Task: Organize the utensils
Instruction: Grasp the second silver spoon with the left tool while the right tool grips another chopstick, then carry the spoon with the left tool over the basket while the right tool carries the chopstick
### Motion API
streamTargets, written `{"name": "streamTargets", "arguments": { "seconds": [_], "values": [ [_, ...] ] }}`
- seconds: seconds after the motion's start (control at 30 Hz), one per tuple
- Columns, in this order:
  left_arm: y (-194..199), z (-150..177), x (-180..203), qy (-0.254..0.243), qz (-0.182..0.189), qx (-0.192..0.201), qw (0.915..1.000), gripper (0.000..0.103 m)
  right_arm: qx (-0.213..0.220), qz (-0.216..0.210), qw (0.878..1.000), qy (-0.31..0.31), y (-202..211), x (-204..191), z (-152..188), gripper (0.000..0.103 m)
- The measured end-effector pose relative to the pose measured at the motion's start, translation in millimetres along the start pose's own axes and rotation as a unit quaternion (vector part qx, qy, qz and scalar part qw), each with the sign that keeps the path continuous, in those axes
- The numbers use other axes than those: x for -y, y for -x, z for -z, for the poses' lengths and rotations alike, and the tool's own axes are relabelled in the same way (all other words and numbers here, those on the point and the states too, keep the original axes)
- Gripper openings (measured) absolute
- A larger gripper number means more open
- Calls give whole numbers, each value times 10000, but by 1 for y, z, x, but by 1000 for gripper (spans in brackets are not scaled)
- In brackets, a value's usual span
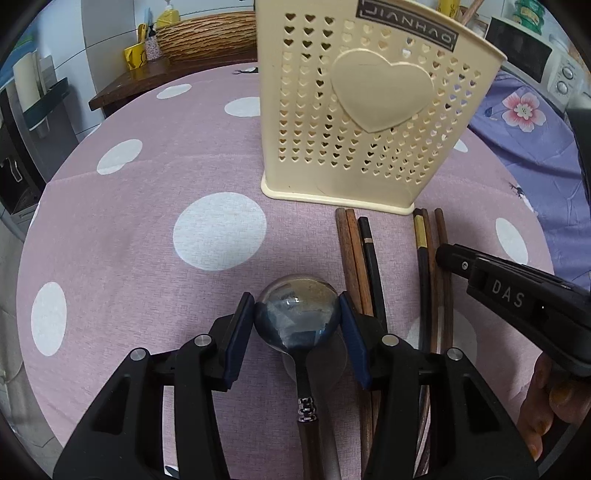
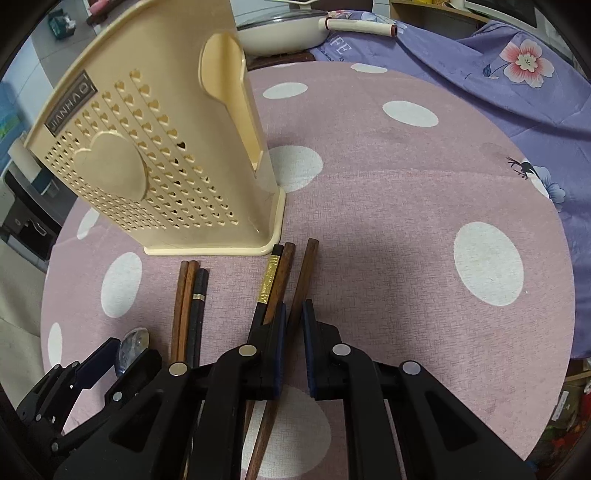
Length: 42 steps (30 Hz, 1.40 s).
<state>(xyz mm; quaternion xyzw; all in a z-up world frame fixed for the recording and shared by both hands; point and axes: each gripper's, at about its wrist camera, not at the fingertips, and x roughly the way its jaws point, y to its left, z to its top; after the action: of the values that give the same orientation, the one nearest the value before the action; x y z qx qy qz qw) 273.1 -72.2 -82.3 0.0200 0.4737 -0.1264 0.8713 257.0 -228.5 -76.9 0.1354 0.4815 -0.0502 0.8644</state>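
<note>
Left gripper (image 1: 297, 321): narrowed around spoon bowl, both pads (image 1: 236, 339) at the bowl's sides; firm contact could not be confirmed.
Spoon (image 1: 297, 317): bowl between left pads, over pink dotted cloth (image 1: 129, 229); handle ran toward the camera, its end cut off by the frame.
Right gripper (image 2: 293, 339): narrow gap, one brown chopstick (image 2: 301, 280) lying in it; clamped or merely straddled, could not be told.
Chopsticks, left group (image 2: 188, 306): two brown, one black with silver band, flat on cloth before the holder; near ends hidden under gripper bodies.
Chopsticks, right group (image 2: 275, 280): black one with gold band beside a brown one, just left of the right gripper's pads; lower lengths hidden.
Holder (image 1: 362, 110): cream, heart-perforated, upright on cloth just beyond chopstick tips; top rim cut off in left view, interior not visible in either.
Left view only: right gripper's side marked "DAS", fingers of the holding hand (image 1: 546, 398) at the edge, microwave (image 1: 532, 55) behind.
Right view only: holder's side slot (image 2: 236, 92), white pan (image 2: 284, 29) on purple floral cloth (image 2: 498, 74), left gripper seen small at lower left.
</note>
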Motion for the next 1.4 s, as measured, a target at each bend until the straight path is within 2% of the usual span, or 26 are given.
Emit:
{"name": "streamTargets", "arguments": {
  "seconds": [0.4,0.7,1.07,1.4],
  "values": [
    [49,-2,-20,74,320,781,9964,47,698,-659,9952,212,53,0,-1,9],
    [85,-2,-29,137,417,1119,9927,47,1100,-1085,9862,587,99,-10,4,9],
    [119,5,-25,-3,463,1408,9890,47,1328,-1484,9757,920,138,-12,13,8],
    [124,8,-22,-60,446,1462,9882,47,1392,-1541,9728,1023,148,-14,18,8]
  ]
}}
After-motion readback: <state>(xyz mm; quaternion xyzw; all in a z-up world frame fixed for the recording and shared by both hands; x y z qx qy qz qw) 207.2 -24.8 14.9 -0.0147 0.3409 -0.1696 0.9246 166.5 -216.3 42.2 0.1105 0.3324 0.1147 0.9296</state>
